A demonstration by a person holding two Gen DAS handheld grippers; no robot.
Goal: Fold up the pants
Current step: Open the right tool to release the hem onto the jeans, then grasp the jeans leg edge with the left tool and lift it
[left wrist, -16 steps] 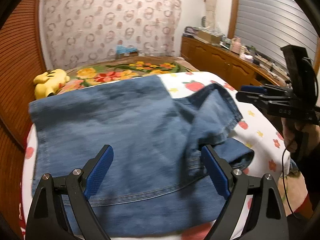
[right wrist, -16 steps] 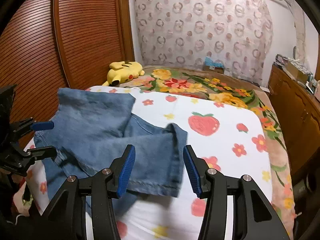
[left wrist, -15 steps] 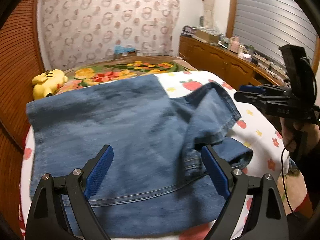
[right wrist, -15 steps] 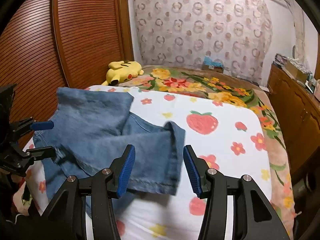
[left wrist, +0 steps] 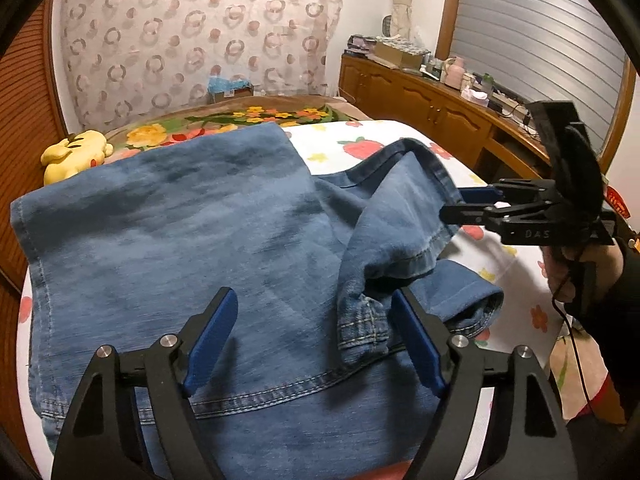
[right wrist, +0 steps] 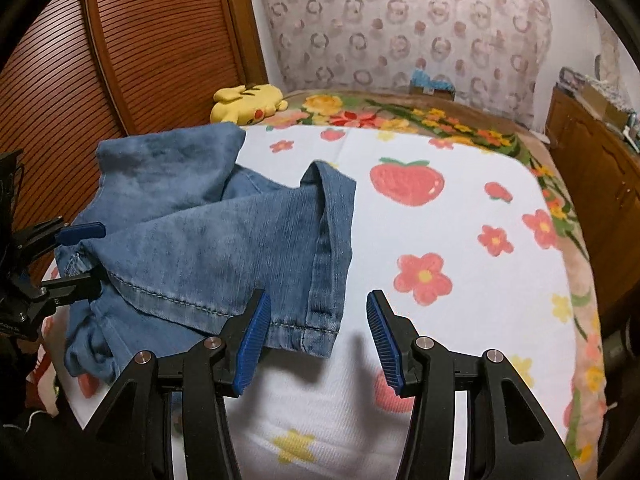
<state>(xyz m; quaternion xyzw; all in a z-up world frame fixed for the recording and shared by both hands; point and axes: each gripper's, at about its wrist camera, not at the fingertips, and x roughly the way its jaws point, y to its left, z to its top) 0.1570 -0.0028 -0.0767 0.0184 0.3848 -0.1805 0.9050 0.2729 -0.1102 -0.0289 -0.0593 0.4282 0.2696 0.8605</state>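
Blue denim pants (left wrist: 192,240) lie on the bed, partly folded, with one leg end (left wrist: 404,216) flopped back over the rest. My left gripper (left wrist: 316,336) is open and empty, hovering just above the denim near a seamed hem. In the right wrist view the pants (right wrist: 208,232) lie at the left, and my right gripper (right wrist: 318,336) is open and empty over the sheet beside the leg hem (right wrist: 320,332). Each gripper shows in the other's view: the right one (left wrist: 472,204) and the left one (right wrist: 80,256).
The bed has a white sheet with strawberries and flowers (right wrist: 460,216). A yellow plush toy (left wrist: 76,154) lies at the bed's far end on a floral blanket (right wrist: 400,114). A wooden sliding door (right wrist: 120,52) stands on one side, wooden cabinets (left wrist: 432,108) on the other.
Both grippers have moved in lower and closer to the pants. The right gripper now sits nearer the flopped leg end. Both stay open.
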